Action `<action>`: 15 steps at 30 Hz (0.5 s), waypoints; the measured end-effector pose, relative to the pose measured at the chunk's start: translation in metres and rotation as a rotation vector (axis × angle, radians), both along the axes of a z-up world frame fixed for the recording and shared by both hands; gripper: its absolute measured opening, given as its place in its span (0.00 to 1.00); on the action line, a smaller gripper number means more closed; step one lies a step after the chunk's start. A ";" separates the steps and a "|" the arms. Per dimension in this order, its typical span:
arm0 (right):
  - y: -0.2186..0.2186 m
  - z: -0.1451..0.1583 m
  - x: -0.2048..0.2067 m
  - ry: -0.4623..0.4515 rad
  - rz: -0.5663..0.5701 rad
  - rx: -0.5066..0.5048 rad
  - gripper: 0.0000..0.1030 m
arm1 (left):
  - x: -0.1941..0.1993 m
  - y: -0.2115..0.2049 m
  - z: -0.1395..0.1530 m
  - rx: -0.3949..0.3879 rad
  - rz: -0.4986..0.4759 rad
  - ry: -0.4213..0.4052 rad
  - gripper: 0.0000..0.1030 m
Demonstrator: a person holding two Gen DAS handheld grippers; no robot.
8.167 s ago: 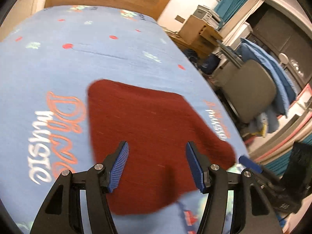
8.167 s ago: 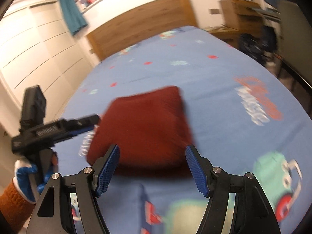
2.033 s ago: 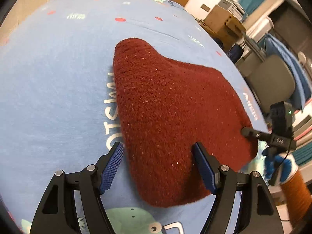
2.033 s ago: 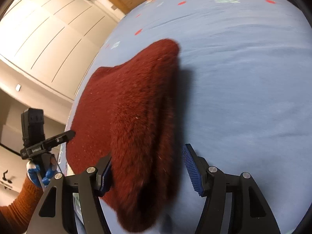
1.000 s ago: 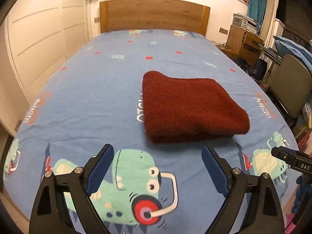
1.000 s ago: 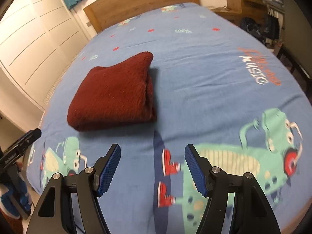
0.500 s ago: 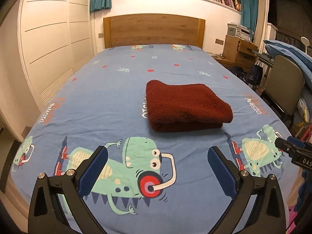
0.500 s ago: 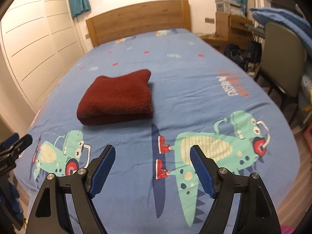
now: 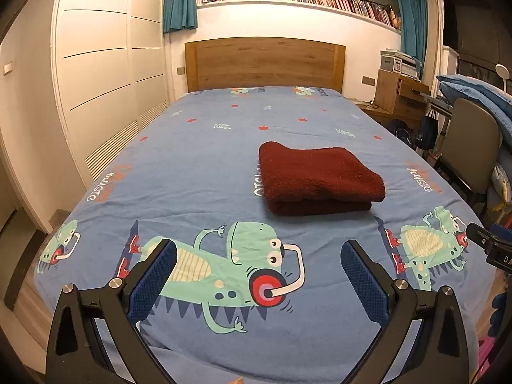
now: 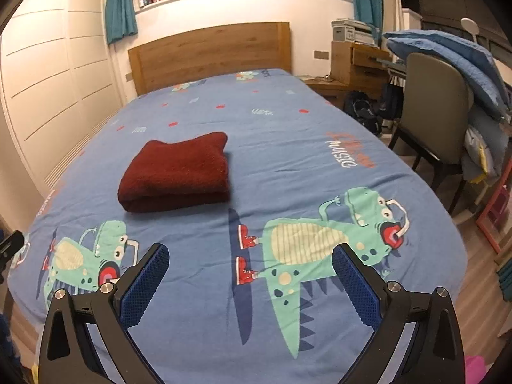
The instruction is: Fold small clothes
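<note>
Garment: a dark red fleecy garment (image 9: 316,176), folded into a thick pad, lies flat on the bed (image 9: 198,172), well ahead of both hand-held grippers and touching neither.
Left hand-held gripper (image 9: 258,267): jaws spread wide, nothing between them; garment ahead and a little to its right.
Right hand-held gripper (image 10: 250,270): jaws opening, nothing between them; garment ahead and to its left.
Handling: looks soft, light and limp; the layers would likely slide apart if lifted by one corner.
Where to hold: best at the rounded fold facing the grippers, pinching all layers together.
Edges: the bed's near edge lies just under both grippers.
Room: open sheet all round the garment; a chair (image 10: 438,112) stands beyond the right side.
</note>
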State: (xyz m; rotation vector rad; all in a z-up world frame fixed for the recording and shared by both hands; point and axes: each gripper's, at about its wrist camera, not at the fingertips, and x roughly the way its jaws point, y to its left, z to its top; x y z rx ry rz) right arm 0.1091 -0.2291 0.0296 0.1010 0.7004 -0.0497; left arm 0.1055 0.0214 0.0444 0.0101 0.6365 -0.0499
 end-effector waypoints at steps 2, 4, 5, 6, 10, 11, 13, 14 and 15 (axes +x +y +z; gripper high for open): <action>-0.001 0.002 -0.005 -0.013 -0.007 -0.009 0.99 | -0.001 0.000 -0.001 0.006 0.011 0.002 0.98; -0.002 0.003 -0.007 -0.023 -0.014 -0.018 0.99 | -0.003 -0.002 -0.003 0.029 0.033 0.003 0.98; -0.003 0.003 -0.009 -0.029 -0.020 -0.022 0.99 | -0.004 -0.003 -0.004 0.037 0.040 -0.001 0.98; -0.005 0.003 -0.010 -0.032 -0.024 -0.024 0.99 | -0.005 -0.004 -0.003 0.041 0.043 -0.005 0.98; -0.013 0.003 -0.016 -0.044 -0.050 -0.016 0.99 | -0.008 -0.006 -0.002 0.029 0.041 -0.016 0.98; -0.015 0.002 -0.017 -0.043 -0.057 -0.012 0.99 | -0.009 -0.008 -0.002 0.030 0.042 -0.019 0.98; -0.019 0.001 -0.018 -0.042 -0.067 -0.009 0.99 | -0.009 -0.010 -0.001 0.042 0.046 -0.026 0.98; -0.022 0.000 -0.018 -0.041 -0.070 -0.009 0.99 | -0.009 -0.010 -0.002 0.045 0.048 -0.027 0.98; -0.023 -0.001 -0.019 -0.040 -0.075 -0.011 0.99 | -0.009 -0.011 -0.002 0.047 0.050 -0.028 0.98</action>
